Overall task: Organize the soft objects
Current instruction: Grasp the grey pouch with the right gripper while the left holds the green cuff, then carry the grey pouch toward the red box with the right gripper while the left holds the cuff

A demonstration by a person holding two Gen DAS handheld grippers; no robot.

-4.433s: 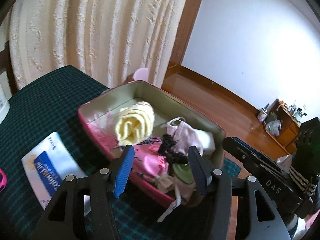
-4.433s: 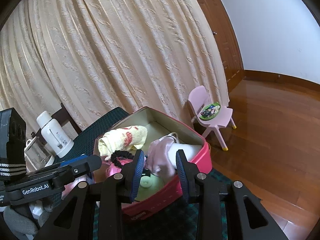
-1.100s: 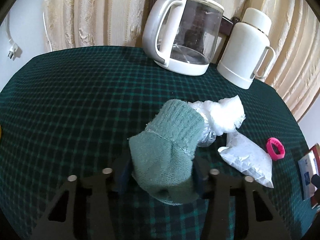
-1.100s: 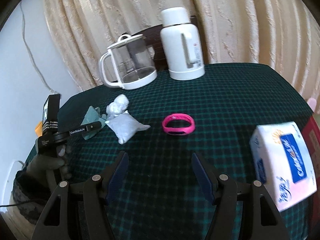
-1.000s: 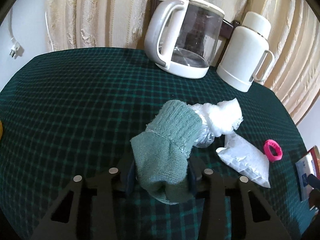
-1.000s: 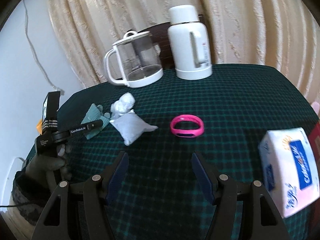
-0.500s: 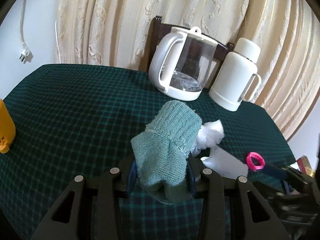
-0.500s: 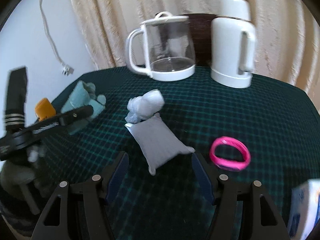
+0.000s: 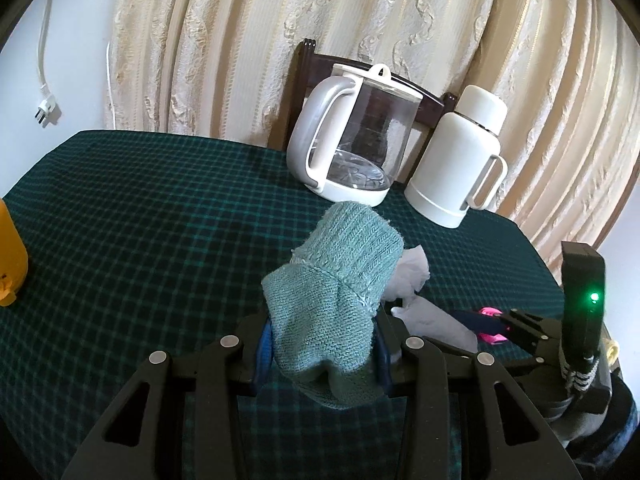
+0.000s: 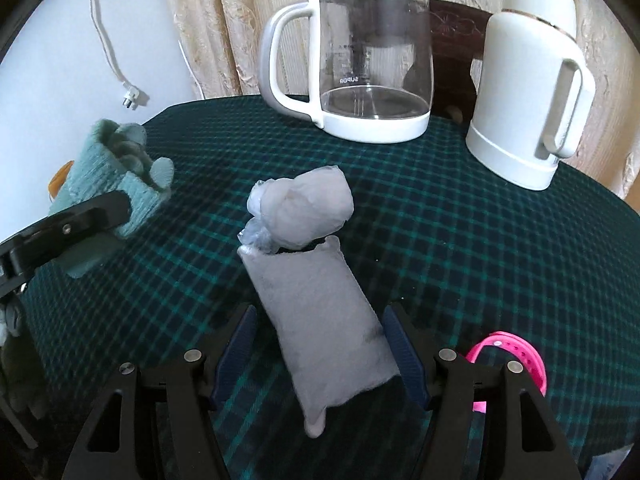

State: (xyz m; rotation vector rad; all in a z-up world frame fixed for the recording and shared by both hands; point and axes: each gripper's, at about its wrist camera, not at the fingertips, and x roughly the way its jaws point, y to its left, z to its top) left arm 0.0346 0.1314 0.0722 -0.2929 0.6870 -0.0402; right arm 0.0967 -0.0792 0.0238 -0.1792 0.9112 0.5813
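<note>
the teal knitted sock (image 9: 336,304) is up off the green checked tablecloth (image 9: 140,216), ribbed cuff pointing toward the glass kettle (image 9: 352,136), toe end drooping. nearer than the kettle on the cloth, a flat grey pouch (image 10: 320,320) lies lengthwise, and a crumpled white plastic-wrapped wad (image 10: 304,210) sits touching its far end.

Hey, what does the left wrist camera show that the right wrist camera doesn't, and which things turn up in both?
Left wrist only: the orange object at the table's edge and the right gripper's green light.

Right wrist only: the right gripper, open, straddling the gray pouch.

Both: the green knit sock clamped in the left gripper, the glass kettle, white thermos, pink band and wall plug.
</note>
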